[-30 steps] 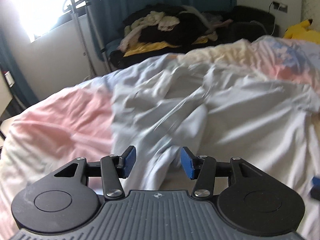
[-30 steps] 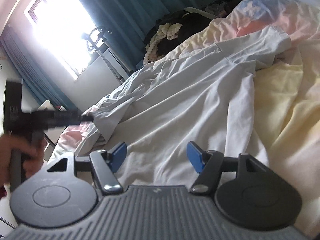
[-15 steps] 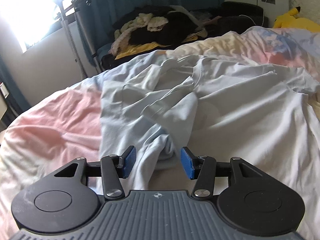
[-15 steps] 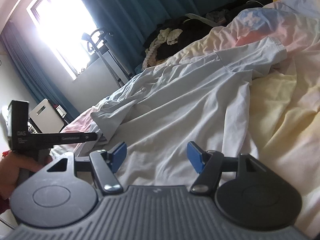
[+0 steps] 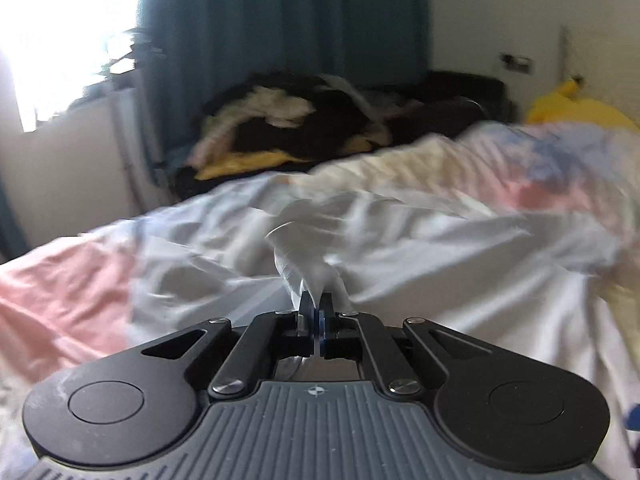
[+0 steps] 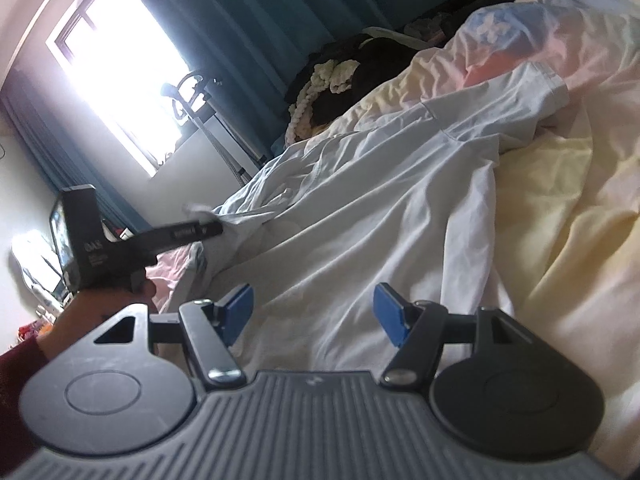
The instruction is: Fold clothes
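A white T-shirt (image 5: 420,248) lies rumpled on a bed. My left gripper (image 5: 317,310) is shut on a bunched part of the shirt, which rises in a peak (image 5: 304,256) from the jaws. In the right wrist view the shirt (image 6: 380,208) spreads across the bed, one short sleeve (image 6: 532,96) at the far right. My right gripper (image 6: 314,312) is open and empty just above the shirt's near part. The left gripper (image 6: 200,232) shows there at the left, pinching the shirt's edge.
The bed cover (image 5: 52,292) is pink, yellow (image 6: 560,208) and blue. A pile of dark and cream clothes (image 5: 304,120) lies beyond the bed. Teal curtains (image 5: 280,32), a bright window (image 6: 128,64) and a garment steamer stand (image 6: 192,92) are behind.
My left gripper has shut on the shirt's bunched fabric and is lifting it; the view is blurred by motion. My right gripper stays open, hardly moved.
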Tool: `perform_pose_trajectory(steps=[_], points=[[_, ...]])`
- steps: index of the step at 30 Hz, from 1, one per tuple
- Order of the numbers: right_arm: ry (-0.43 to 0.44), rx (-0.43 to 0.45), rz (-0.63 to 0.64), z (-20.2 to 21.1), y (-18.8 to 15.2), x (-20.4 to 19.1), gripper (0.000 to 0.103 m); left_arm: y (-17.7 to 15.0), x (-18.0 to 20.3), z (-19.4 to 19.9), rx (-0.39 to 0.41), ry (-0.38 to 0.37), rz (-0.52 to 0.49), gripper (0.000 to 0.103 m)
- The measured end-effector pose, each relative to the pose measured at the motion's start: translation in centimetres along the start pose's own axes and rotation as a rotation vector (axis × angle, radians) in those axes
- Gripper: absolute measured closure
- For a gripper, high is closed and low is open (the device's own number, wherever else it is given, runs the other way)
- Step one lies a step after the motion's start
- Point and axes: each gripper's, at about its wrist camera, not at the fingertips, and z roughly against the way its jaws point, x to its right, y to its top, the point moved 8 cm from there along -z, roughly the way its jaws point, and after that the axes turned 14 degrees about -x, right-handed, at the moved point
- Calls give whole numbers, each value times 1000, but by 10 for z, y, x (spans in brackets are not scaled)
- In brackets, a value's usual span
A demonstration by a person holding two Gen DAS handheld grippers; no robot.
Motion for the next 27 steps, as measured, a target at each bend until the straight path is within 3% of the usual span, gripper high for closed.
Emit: perform_pose_trajectory(steps=[3, 6, 8, 9, 10, 12, 14, 19, 24, 27], points=[[-2, -13, -2, -5, -1, 1, 35, -15, 23, -26, -87, 48, -129, 100], [1, -27, 2, -9, -3, 0, 35, -27, 28, -41, -135, 50, -125, 97], [0, -32, 12, -10, -4, -2, 35, -29, 28, -38, -145, 37, -115, 89], [0, -33, 14, -11, -4, -2, 35, -29, 28, -33, -154, 22, -117, 76], [0, -34, 12, -11, -4, -1, 35, -29, 27, -27, -164, 8, -119, 55], [-1, -31, 9, -10, -3, -1, 35, -30, 25, 1, -149, -15, -132, 44], [0, -26, 12, -8, -3, -1, 35, -34, 15, 34, -132, -46, -139, 44], [12, -14, 22, -1, -3, -7, 35, -73, -48, 100, -224, -29, -75, 43], [26, -15, 38, 8, -6, -17, 35, -149, -124, 115, -429, -29, 84, 43], [36, -16, 43, 15, -10, -23, 35, -184, -135, 112, -543, -83, 141, 45]])
